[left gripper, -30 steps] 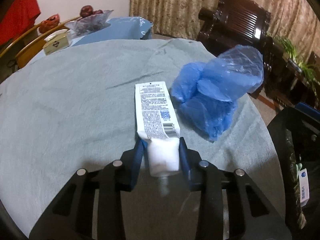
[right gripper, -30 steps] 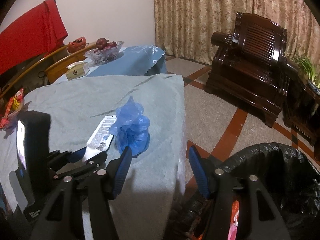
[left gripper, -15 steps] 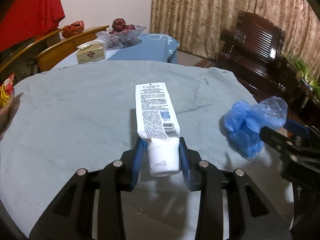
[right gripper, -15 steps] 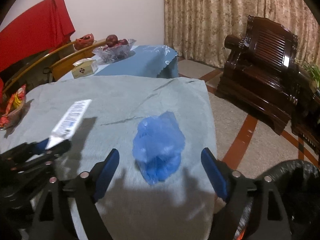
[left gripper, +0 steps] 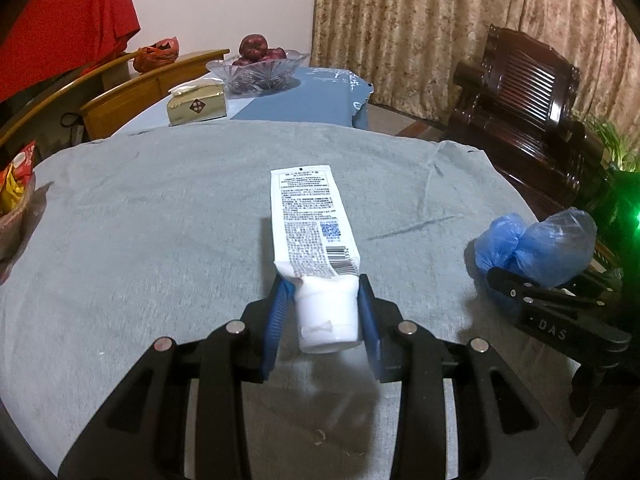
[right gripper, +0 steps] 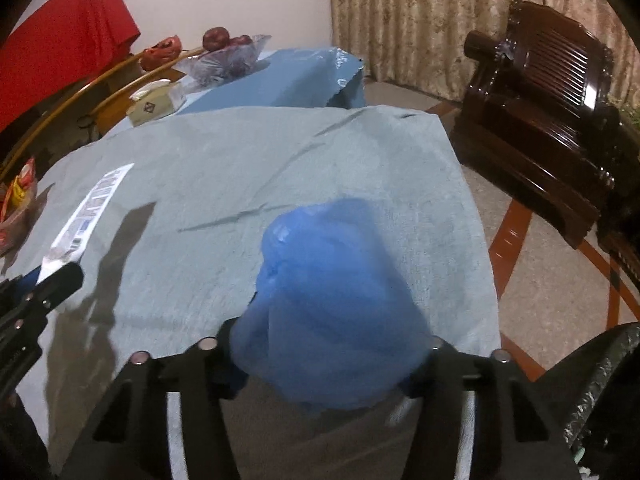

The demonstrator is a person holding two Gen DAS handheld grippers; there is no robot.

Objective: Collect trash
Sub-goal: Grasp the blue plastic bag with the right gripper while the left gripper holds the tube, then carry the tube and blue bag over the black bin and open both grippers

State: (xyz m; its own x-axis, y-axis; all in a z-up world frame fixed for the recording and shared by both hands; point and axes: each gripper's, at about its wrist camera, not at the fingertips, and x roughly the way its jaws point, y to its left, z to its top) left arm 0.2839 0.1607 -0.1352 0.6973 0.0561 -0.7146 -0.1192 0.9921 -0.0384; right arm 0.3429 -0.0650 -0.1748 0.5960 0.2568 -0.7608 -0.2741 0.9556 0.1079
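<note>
Left gripper (left gripper: 326, 308): I hold the white tube (left gripper: 316, 248) clamped above the grey tablecloth (left gripper: 160, 220) centre | Right gripper (right gripper: 324, 354): jaws closing around blue plastic bag (right gripper: 332, 300), near tablecloth's right edge

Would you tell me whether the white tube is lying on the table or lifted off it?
Lifted: the left gripper holds the white tube by its cap end, and it casts a shadow on the grey cloth.

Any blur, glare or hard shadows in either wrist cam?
Left wrist: sharp, white tube throws a hard shadow on the grey cloth, green glare at the right edge. Right wrist: blue plastic bag motion-blurred between closing jaws; heavy fisheye bend in both.
</note>
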